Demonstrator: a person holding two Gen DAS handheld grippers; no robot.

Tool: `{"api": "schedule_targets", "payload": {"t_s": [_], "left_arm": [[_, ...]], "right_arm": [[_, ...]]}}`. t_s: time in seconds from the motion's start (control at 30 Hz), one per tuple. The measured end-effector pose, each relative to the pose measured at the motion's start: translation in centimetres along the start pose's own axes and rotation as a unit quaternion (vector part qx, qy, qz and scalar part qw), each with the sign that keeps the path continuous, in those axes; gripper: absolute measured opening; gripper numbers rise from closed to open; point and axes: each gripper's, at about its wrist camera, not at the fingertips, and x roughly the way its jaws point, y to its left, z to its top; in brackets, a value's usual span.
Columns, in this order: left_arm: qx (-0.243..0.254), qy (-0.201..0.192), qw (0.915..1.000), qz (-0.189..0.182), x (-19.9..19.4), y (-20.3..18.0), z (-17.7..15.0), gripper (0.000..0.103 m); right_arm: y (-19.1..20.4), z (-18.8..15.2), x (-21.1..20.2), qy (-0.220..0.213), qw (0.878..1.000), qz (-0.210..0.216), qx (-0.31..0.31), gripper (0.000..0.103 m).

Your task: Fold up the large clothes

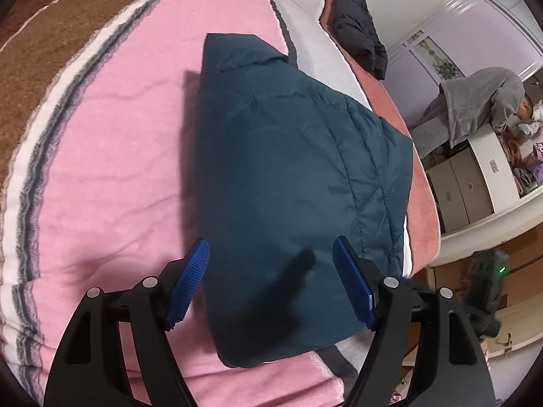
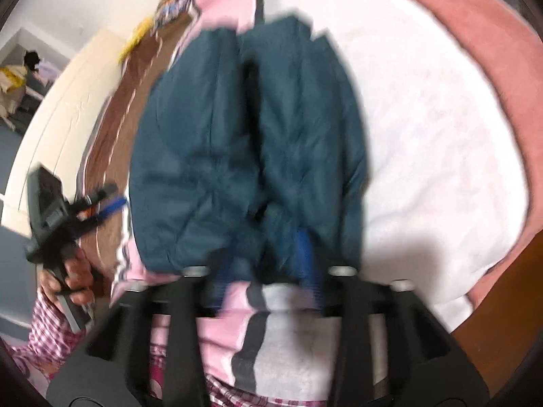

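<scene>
A: Teal quilted jacket (image 1: 292, 183) lies folded on the pink blanket (image 1: 112, 156) of our bed; our left gripper (image 1: 271, 288) hovers over its near edge, fingers wide apart, holding nothing.

B: Our right gripper (image 2: 264, 271) looks pinched on the hem, though blur hides the fingers.

A: If we tug on that one corner, the puffy layers could slide and spring open.

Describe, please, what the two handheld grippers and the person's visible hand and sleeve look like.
The left gripper has black angular linkage arms with round silver pivot pins and ribbed bright-blue finger pads. The right gripper shows the same black frame, silver pins and blue pads, though blurred. In the right wrist view the left gripper has a grey body, held by a bare hand above a pink-and-white checked sleeve. No cables are visible.
</scene>
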Motion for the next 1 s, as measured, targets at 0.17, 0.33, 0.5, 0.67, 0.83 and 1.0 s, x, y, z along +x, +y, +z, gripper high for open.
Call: {"api": "schedule_targets", "payload": {"t_s": [0.17, 0.33, 0.5, 0.67, 0.83, 1.0], "left_arm": [[-0.009, 0.011, 0.9998, -0.015, 1.1, 0.6, 0.4, 0.074], [-0.014, 0.02, 0.9993, -0.027, 2.2, 1.0, 0.5, 0.082], [-0.011, 0.027, 0.9991, -0.031, 3.2, 1.4, 1.3, 0.084], [-0.034, 0.037, 0.9971, -0.057, 4.7, 2.8, 2.1, 0.091], [-0.046, 0.052, 0.9934, -0.091, 6.4, 3.6, 2.5, 0.094], [-0.009, 0.032, 0.9958, -0.085, 5.3, 3.0, 2.1, 0.072]], "right_arm": [[-2.6, 3.0, -2.0, -0.058, 0.998, 0.002, 0.038, 0.063], [-5.3, 5.7, 2.2, -0.032, 0.995, 0.028, 0.09, 0.071], [-7.1, 7.1, 6.7, 0.018, 0.992, 0.025, 0.122, 0.076], [-7.8, 7.3, 8.9, 0.049, 0.989, 0.042, 0.13, 0.076], [-8.4, 7.1, 9.4, 0.054, 0.983, 0.091, 0.148, 0.04], [-6.6, 6.8, 8.4, 0.029, 0.99, 0.079, 0.114, 0.022]]}}
